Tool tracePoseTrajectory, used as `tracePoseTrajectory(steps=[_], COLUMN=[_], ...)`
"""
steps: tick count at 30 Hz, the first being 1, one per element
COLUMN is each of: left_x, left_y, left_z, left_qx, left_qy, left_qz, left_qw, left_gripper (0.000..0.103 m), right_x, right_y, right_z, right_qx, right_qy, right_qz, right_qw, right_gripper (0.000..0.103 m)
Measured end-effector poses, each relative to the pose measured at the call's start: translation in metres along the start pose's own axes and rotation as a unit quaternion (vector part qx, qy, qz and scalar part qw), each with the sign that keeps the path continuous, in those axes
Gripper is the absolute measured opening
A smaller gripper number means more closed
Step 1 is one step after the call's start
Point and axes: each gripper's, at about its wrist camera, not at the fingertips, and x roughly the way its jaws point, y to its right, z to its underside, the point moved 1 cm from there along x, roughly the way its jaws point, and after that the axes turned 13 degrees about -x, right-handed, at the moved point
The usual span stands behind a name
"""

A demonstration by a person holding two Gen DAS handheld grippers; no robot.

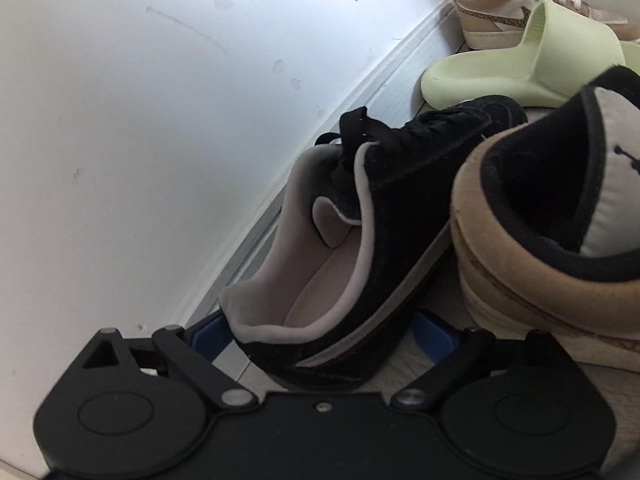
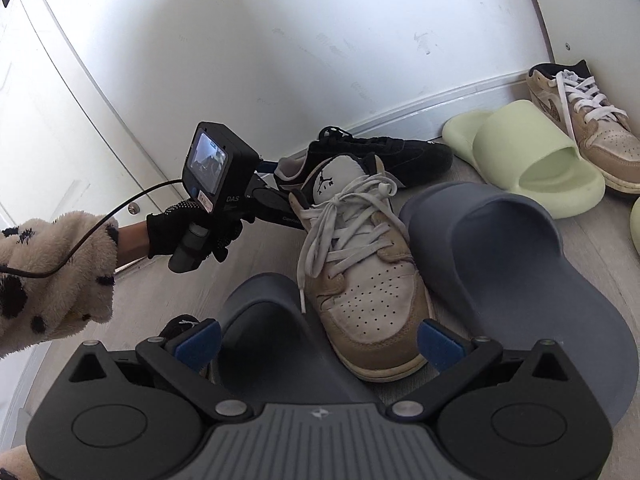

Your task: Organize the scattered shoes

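A black suede sneaker [image 1: 400, 208] with grey lining lies along the baseboard. Its heel sits between the blue pads of my left gripper [image 1: 320, 336], which is open. The right wrist view shows that gripper's body [image 2: 224, 184] held by a gloved hand at the sneaker [image 2: 380, 152]. Beside it is a tan and white laced sneaker [image 2: 372, 280], whose toe lies between the fingers of my open right gripper [image 2: 320, 342]. Two grey slides [image 2: 500, 260] flank this sneaker. Its mate [image 2: 592, 132] stands in the corner behind a pale green slide [image 2: 540, 168].
A white wall [image 1: 160, 100] and baseboard [image 2: 420, 112] run behind the shoes, and a white door [image 2: 60, 120] is at the left. Another green slide [image 2: 636, 220] shows at the right edge. Part of a dark shoe [image 2: 176, 326] peeks out by my right gripper's left finger.
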Motion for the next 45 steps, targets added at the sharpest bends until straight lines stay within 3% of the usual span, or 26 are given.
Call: tracePoseTrajectory(steps=[4,12,17,24,26,32,36,39,43,45], left_x=[-0.013,-0.056,-0.095,-0.138,-0.159,-0.222,-0.262,-0.279,-0.313,-0.332], left_y=[-0.006,-0.017,-0.045,-0.093,-0.112,-0.126,-0.108,-0.075,-0.046,-0.045], left_z=[0.006,0.037,0.082,0.138,0.163,0.219,0.232,0.229,0.229,0.229], left_qx=[-0.042,-0.097,-0.134,-0.186,-0.213,-0.241,-0.231,-0.241,-0.254,-0.27], left_qy=[0.003,-0.006,-0.032,-0.083,-0.099,-0.128,-0.143,-0.176,-0.179,-0.159], left_qz=[0.004,-0.012,-0.058,-0.114,-0.136,-0.158,-0.138,-0.095,-0.068,-0.078], left_qw=[0.9991,0.9952,0.9888,0.9723,0.9625,0.9491,0.9523,0.9498,0.9483,0.9465], left_gripper=[0.083,0.074,0.074,0.074,0.074,0.072,0.058,0.025,0.032,0.04], right_x=[0.004,0.003,0.004,0.005,0.003,-0.003,-0.004,-0.006,-0.014,-0.023], right_y=[-0.002,-0.013,-0.023,-0.052,-0.063,-0.095,-0.123,-0.146,-0.178,-0.195], right_z=[0.0,-0.001,-0.005,-0.011,-0.012,-0.014,-0.016,-0.017,-0.014,-0.009], right_qx=[0.015,0.005,-0.001,-0.011,-0.02,-0.038,-0.041,-0.046,-0.059,-0.053], right_qy=[0.004,0.002,0.004,0.009,0.006,-0.008,-0.021,-0.024,-0.02,-0.02], right_qz=[-0.001,0.011,0.008,0.005,0.006,0.007,0.013,0.027,0.063,0.08], right_qw=[1.0,1.0,1.0,1.0,1.0,0.999,0.999,0.998,0.996,0.995], right_gripper=[0.103,0.103,0.103,0.103,0.103,0.103,0.103,0.103,0.103,0.103])
